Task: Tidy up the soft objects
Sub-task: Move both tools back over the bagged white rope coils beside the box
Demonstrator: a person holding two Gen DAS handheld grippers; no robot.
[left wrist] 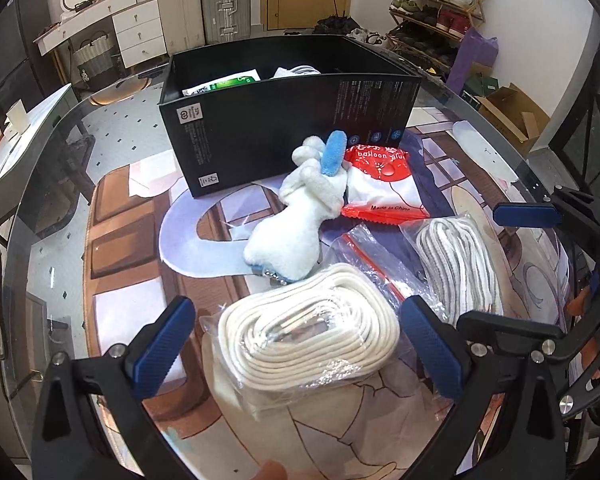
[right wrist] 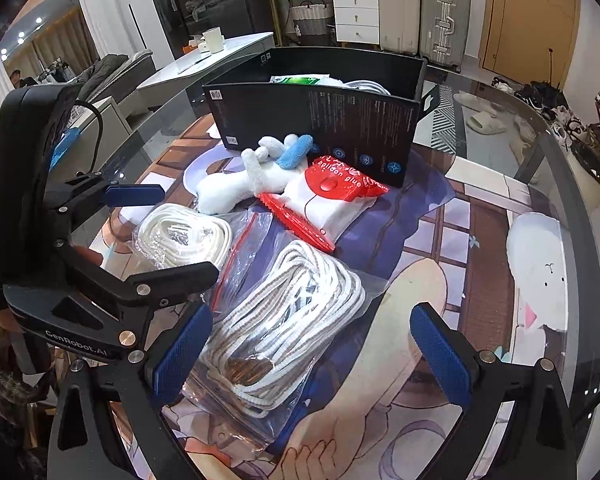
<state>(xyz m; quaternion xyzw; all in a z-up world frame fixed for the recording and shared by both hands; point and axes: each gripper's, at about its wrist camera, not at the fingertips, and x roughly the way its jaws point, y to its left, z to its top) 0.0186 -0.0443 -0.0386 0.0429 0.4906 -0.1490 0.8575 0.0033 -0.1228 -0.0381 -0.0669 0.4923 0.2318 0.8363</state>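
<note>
A bagged coil of cream rope [left wrist: 308, 328] lies on the table between the wide-apart fingers of my open left gripper [left wrist: 298, 344]. To its right, a bagged grey-and-white rope coil [right wrist: 292, 320] lies between the fingers of my open right gripper [right wrist: 314, 356]. Further back, a white plush toy [left wrist: 296, 216] with a blue part leans against the open black box [left wrist: 288, 116]. A red-and-white "balloon glue" packet [left wrist: 380, 184] rests beside the plush. A green-and-white packet and white items lie in the box. The two grippers sit side by side, each visible in the other's view.
An empty zip bag with a red seal [left wrist: 364, 256] lies between the two coils. A printed mat [right wrist: 460, 240] covers the round glass table, whose edge [right wrist: 572, 208] curves close at the right. Suitcases, drawers and a shoe rack stand beyond.
</note>
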